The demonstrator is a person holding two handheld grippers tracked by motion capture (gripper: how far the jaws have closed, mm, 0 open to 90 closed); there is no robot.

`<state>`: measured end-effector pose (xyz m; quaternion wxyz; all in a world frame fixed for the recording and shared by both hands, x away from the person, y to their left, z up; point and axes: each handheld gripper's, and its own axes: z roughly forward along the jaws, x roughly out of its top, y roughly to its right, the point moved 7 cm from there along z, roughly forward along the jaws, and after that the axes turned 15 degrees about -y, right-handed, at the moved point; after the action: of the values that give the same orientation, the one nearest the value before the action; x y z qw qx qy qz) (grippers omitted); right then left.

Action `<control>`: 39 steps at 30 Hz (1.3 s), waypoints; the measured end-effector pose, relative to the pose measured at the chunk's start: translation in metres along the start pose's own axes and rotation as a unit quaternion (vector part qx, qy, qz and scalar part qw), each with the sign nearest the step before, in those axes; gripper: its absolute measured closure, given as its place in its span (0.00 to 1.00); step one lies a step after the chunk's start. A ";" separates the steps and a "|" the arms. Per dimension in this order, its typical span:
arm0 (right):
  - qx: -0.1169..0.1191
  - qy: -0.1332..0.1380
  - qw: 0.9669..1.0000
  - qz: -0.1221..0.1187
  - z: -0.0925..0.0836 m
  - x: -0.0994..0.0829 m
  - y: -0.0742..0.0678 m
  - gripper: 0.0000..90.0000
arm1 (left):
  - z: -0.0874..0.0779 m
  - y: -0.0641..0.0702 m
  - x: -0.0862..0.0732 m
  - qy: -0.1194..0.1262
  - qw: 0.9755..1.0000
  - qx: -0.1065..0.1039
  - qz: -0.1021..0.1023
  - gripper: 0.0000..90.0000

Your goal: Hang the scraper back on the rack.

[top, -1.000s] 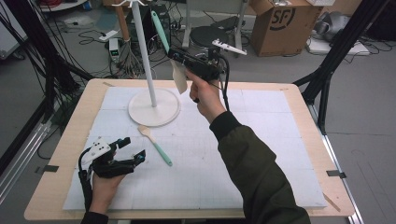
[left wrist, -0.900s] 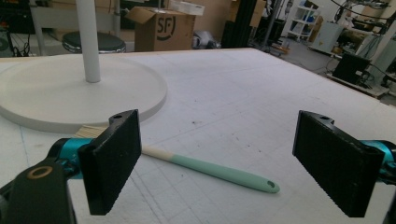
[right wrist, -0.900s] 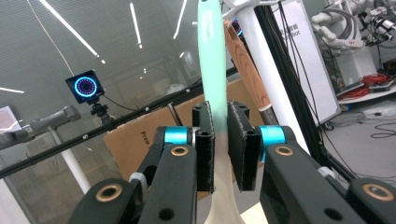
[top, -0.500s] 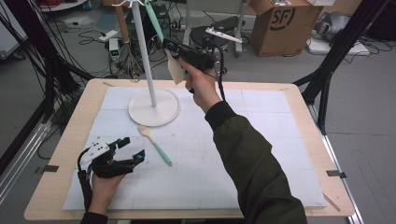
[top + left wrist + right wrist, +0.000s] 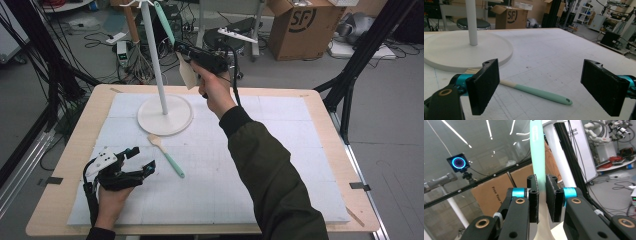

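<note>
Right gripper point(image 5: 186, 54) has gone up and toward the far edge since a sec ago, carrying its spatula point(image 5: 167, 27) closer to the rack top; left hand hasn't shifted.

Right jaws narrow, clamped on the spatula's handle where mint meets the cream part. In the right gripper view the mint handle point(image 5: 537, 152) rises straight up between the pads, tip right by the white hook at the pole point(image 5: 560, 157) top. Held blade-down, handle-up, prob. because the hole at the handle's end has to meet a hook. Whether it's caught the hook yet, can't tell; the tip is cut off at the frame edge.

Rack point(image 5: 165, 114): round white base near the far-left part of the tabletop, thin pole rising from it, hooks up top. Base is wide, so I judge it should take a small nudge w/o tipping.

Second spatula point(image 5: 166, 156) lies flat on the white mat point(image 5: 280, 130), just in front of the base, blade toward the rack, handle pointing at the near edge. Left gripper view shows the hole in the end of its handle point(image 5: 541, 93).

Left gripper point(image 5: 137, 161) rests low near the near-left corner, jaws wide, nothing between them, aimed at that lying spatula. Parked there, I'd guess, so it's ready for the next pickup.
</note>
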<state>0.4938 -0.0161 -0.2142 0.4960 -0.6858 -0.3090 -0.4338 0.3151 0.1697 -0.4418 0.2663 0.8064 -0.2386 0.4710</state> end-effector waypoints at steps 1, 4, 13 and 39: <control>0.003 -0.004 1.000 0.003 0.000 0.000 0.000 0.91 | 0.000 0.000 0.000 0.000 1.000 0.001 0.001 0.18; -0.001 -0.008 1.000 0.001 0.004 0.001 0.000 0.91 | 0.000 0.000 0.000 0.000 1.000 -0.001 -0.001 0.18; -0.004 -0.010 1.000 0.012 0.012 -0.002 0.006 0.91 | -0.003 -0.003 0.000 0.004 1.000 0.002 -0.004 0.18; -0.063 -0.028 0.997 0.043 0.010 -0.020 0.014 0.57 | -0.002 -0.003 -0.002 0.001 1.000 0.006 -0.006 0.18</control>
<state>0.4994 -0.0110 -0.2394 0.4613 -0.7401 -0.2651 -0.4114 0.3149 0.1739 -0.4434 0.2647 0.8091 -0.2310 0.4712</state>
